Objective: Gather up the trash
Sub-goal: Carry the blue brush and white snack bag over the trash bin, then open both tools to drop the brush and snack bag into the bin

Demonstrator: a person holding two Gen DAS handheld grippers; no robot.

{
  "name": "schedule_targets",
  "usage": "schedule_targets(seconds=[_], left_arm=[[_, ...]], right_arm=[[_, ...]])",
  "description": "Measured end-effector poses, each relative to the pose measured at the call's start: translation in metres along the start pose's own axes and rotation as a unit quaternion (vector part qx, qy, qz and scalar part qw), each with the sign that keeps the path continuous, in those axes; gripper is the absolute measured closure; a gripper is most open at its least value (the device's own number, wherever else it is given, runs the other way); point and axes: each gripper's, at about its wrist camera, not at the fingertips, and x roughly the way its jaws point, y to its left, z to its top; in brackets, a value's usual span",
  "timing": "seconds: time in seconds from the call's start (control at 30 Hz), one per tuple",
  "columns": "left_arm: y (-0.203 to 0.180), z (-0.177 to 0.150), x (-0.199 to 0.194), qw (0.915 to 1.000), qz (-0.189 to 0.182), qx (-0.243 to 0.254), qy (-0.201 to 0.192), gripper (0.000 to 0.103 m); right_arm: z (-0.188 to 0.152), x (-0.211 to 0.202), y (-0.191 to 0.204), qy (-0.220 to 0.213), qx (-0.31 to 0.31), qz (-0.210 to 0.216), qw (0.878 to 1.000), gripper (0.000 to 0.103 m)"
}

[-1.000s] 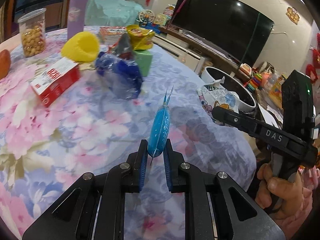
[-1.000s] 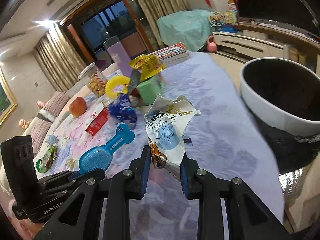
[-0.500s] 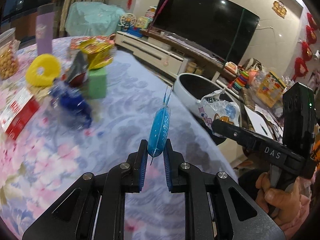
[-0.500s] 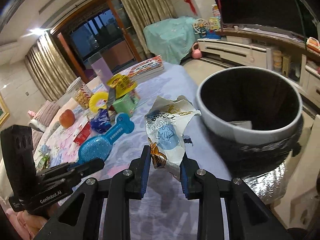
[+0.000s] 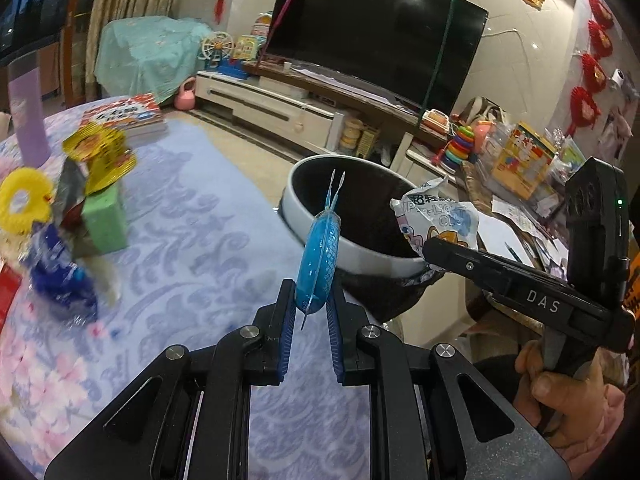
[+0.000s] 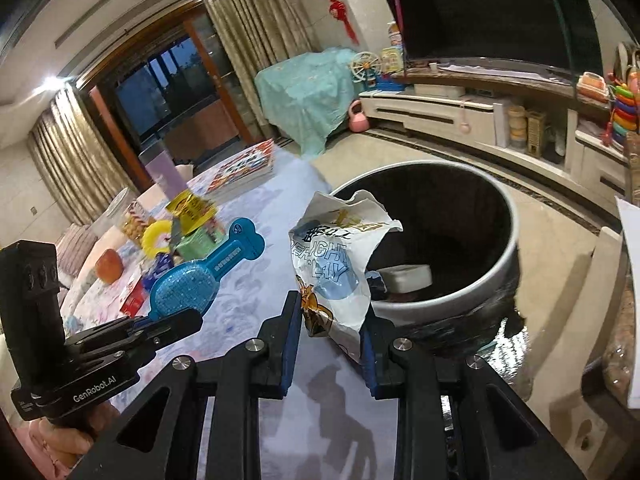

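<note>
Now: left tool (image 5: 311,311) grips one blue brush (image 5: 319,257); right tool (image 6: 331,334) grips one wrapper (image 6: 338,264); one bin (image 6: 506,256)

blue blister pack (image 5: 318,258), floral tablecloth (image 5: 168,264)

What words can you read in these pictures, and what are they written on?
"DAS": side of the right gripper.
"GenRobot.AI": side of the left gripper.
"LIGHT" and "CLAY", in part: crumpled white wrapper held in the right gripper; its Chinese characters are creased and unclear.
Blue bone-shaped package in the left gripper: small print, too small to read.
Books and the yellow wrapper on the table: blurred, unreadable.
</note>
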Motion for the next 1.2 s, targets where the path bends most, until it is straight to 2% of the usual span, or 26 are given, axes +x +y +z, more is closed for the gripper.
schedule_targets(seconds=[0.57, 1.2], left_arm=[[-0.028, 0.032, 0.041, 0.9996, 0.002, 0.025, 0.014, 0.089], [-0.039, 0.052, 0.077, 0.9989, -0.001, 0.030, 0.037, 0.089]], right_arm=[[0.024, 0.010, -0.044, 0.006, 0.014, -0.015, 1.000, 0.076], [0.045, 0.025, -0.064, 0.015, 0.020, -0.030, 0.999, 0.076]])
